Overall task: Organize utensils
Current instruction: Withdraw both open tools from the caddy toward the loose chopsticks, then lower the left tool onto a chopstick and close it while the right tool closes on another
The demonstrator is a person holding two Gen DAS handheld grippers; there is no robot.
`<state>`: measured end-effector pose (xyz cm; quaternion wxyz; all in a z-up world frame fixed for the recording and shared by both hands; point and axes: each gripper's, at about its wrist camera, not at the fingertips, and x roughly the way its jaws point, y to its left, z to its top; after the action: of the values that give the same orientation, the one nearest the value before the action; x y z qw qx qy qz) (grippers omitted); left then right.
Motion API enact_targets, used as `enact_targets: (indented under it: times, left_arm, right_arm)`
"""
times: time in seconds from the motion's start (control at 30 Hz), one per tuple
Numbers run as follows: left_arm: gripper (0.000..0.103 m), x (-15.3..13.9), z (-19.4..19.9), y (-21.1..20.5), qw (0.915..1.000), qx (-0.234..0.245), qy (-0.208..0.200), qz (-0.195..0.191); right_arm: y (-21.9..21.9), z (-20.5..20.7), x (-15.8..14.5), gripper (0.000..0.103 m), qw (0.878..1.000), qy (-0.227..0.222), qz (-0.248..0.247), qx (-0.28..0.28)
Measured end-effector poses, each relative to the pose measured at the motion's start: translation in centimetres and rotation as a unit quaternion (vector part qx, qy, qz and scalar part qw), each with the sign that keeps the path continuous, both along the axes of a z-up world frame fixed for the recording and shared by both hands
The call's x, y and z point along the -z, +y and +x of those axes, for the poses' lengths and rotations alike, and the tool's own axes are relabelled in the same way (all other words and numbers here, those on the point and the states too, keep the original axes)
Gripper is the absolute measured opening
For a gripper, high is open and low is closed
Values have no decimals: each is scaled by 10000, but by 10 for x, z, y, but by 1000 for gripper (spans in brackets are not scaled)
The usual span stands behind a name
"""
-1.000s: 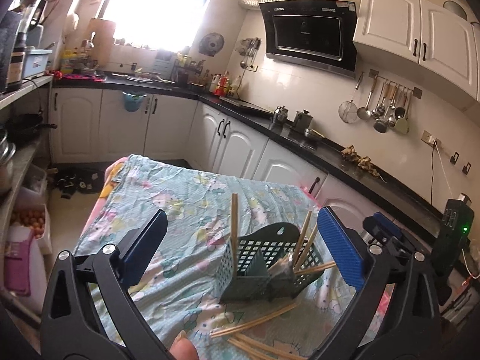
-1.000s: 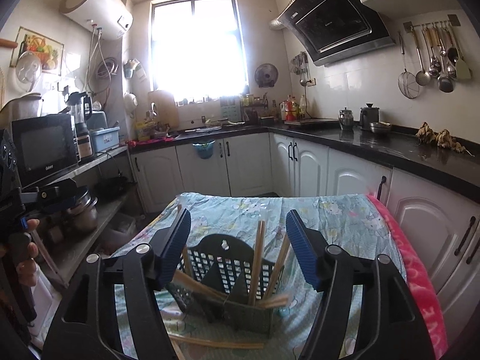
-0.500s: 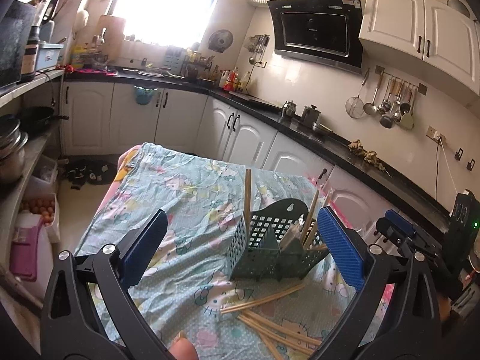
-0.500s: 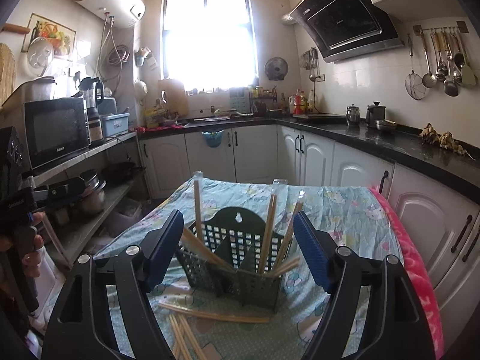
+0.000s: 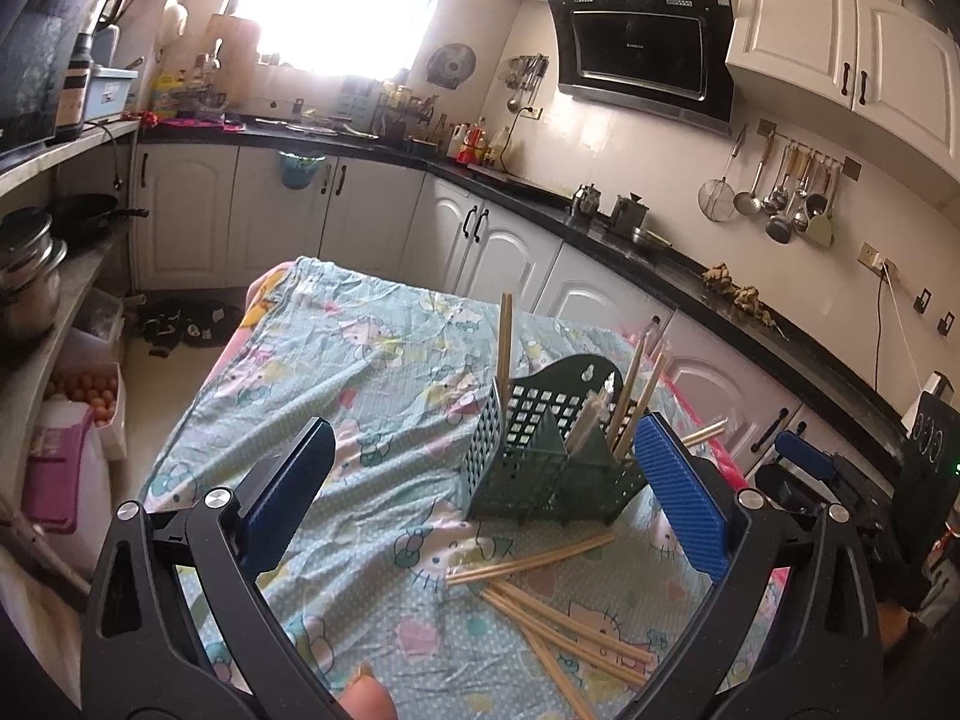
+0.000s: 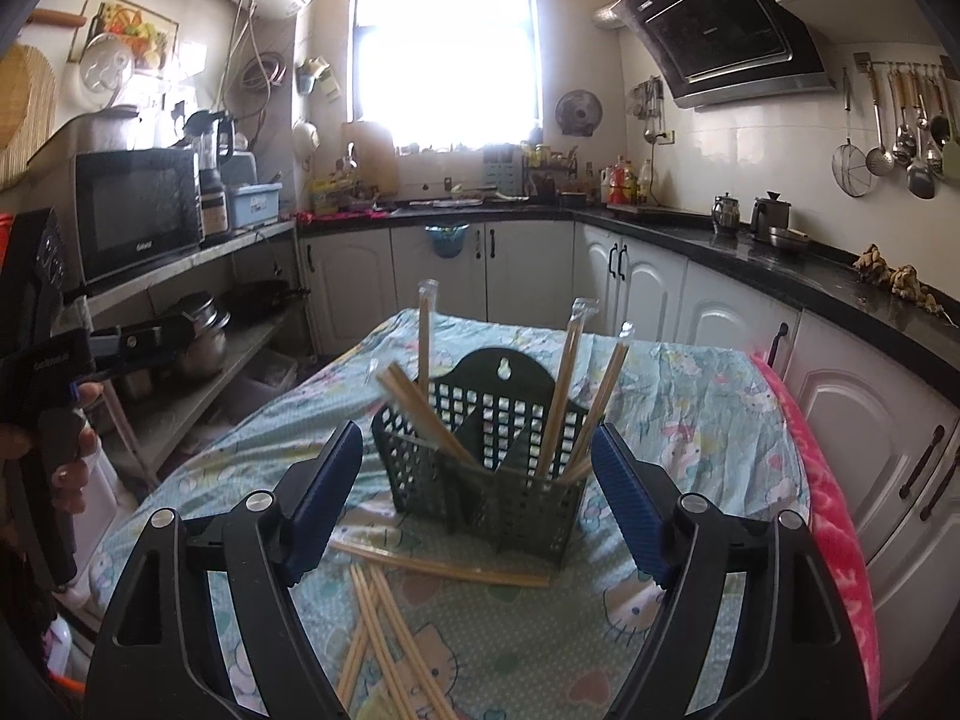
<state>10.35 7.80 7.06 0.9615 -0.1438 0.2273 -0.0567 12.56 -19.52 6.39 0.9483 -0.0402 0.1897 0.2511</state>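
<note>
A dark green slotted utensil basket stands on the cartoon-print tablecloth. Several wooden chopsticks lean upright in it. More loose chopsticks lie crossed on the cloth in front of it. My left gripper is open and wide, short of the basket, with nothing gripped. My right gripper faces the basket from the other side. Its jaws are opening, and its pads touch nothing.
A pink towel edge marks the table's right side. White cabinets under a black counter wrap around the back and right. A shelf with pots stands at the left. A hand holds the other gripper at the left edge.
Both grippers have drawn back and sunk a little, so the basket sits higher in each view and more loose chopsticks show. The right jaws stand wider.
</note>
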Motion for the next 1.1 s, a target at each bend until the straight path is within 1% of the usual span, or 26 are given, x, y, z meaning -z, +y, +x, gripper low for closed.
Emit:
enact_targets:
  times: [0.37,0.63,0.93,1.1]
  left_arm:
    - [92,24,-8,-2,9995,-8,288,145]
    - [92,50,-12,3,9981,-50,589,183]
    - [92,80,-7,14,9951,-98,979,94]
    - [92,94,-2,22,9929,-123,1174,-125]
  right_arm:
    - [17,-18,26,76,9985,251,-344,-336]
    - [45,-24,52,76,9942,449,-684,-704]
    - [70,-27,79,76,9874,660,-1054,-982]
    - [80,-25,93,76,9833,792,-1236,-1081]
